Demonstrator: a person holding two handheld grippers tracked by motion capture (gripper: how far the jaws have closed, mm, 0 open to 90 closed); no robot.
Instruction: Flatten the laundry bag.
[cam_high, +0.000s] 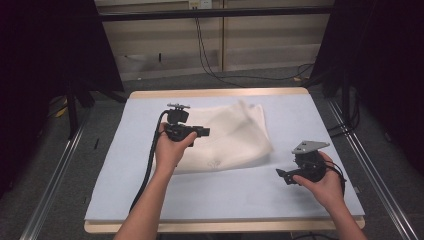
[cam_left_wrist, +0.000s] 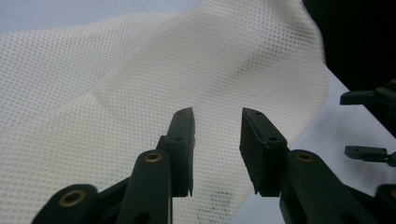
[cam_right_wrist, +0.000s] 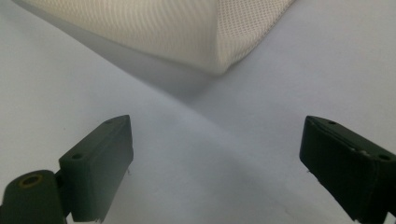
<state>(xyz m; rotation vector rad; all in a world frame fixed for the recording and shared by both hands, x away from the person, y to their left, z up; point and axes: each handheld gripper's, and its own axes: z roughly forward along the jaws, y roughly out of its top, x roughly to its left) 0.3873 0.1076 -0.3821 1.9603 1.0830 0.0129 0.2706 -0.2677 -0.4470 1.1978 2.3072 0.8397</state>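
L claw (cam_left_wrist: 217, 140) over cream mesh cloth (cam_left_wrist: 140, 84) (rumpled)

Cream-white mesh cloth (cam_high: 227, 137), woven in a fine net of small holes. Lies spread over the middle of the pale blue bench (cam_high: 310, 120), roughly rectangular, loosely folded into more than one layer. One soft ridge runs slantwise across the surface, with a rumpled bump at the far edge. Right-hand corner doubled over on itself and slightly raised. Faint dark mark near the front edge.
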